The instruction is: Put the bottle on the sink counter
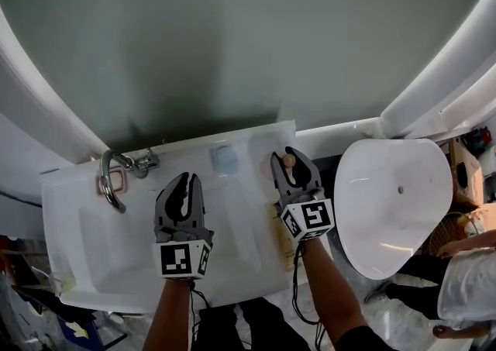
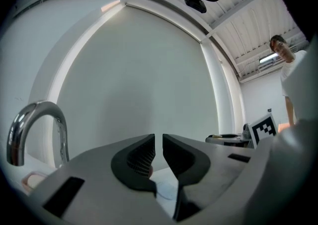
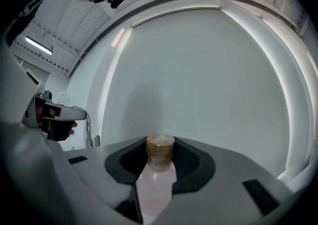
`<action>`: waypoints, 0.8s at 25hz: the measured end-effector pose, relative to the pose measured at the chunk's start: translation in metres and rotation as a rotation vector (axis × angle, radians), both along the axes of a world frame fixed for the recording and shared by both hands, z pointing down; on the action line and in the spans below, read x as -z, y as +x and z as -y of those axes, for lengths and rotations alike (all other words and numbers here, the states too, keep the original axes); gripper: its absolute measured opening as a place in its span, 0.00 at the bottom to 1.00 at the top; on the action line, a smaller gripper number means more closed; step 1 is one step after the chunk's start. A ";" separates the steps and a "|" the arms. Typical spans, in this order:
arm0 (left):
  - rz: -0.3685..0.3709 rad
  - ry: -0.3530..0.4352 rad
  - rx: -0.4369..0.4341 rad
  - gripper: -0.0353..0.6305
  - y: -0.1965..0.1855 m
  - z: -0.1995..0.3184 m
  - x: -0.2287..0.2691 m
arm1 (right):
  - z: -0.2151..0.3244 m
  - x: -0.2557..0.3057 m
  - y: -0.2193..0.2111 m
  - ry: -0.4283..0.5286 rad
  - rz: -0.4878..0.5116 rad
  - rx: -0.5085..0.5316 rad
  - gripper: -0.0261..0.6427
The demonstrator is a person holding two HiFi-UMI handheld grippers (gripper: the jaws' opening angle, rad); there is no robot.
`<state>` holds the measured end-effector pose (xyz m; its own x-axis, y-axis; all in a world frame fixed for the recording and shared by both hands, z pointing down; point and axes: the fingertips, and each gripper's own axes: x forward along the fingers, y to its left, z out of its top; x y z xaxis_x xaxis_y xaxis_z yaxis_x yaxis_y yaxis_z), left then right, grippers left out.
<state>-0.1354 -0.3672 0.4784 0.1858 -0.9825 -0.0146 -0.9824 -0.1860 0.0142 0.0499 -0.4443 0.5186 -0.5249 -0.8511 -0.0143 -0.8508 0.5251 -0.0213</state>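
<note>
A pale pink translucent bottle (image 3: 155, 179) with a brown cap (image 1: 288, 160) is clamped at its neck by my right gripper (image 1: 289, 157), which is shut on it. The cap pokes out past the fingertips in the right gripper view, and the bottle body runs back under the gripper. This gripper hovers over the right part of the white sink counter (image 1: 252, 139), near its back edge. My left gripper (image 1: 186, 180) is shut with nothing in it, over the basin. In its own view the left gripper (image 2: 158, 138) shows only a thin slit between the pads.
A chrome faucet (image 1: 113, 173) curves up at the counter's back left, with a pink soap dish (image 1: 116, 181) beside it. A pale blue pad (image 1: 225, 160) lies between the grippers. A white oval toilet lid (image 1: 395, 202), a basket (image 1: 459, 227) and a person (image 1: 465, 283) are on the right.
</note>
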 end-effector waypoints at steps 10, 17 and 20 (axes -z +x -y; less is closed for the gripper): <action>0.013 0.011 -0.005 0.15 0.001 0.022 -0.035 | 0.062 -0.071 -0.002 -0.037 -0.059 -0.025 0.25; -0.002 -0.001 0.010 0.15 -0.005 0.018 -0.050 | 0.081 -0.100 -0.001 -0.066 -0.072 -0.043 0.25; -0.004 -0.005 0.016 0.15 -0.006 0.017 -0.052 | 0.084 -0.107 -0.001 -0.072 -0.078 -0.045 0.25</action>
<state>-0.1411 -0.3842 0.5305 0.1704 -0.9853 -0.0102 -0.9852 -0.1705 0.0192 0.0489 -0.5281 0.6259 -0.4831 -0.8712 0.0869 -0.8741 0.4856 0.0094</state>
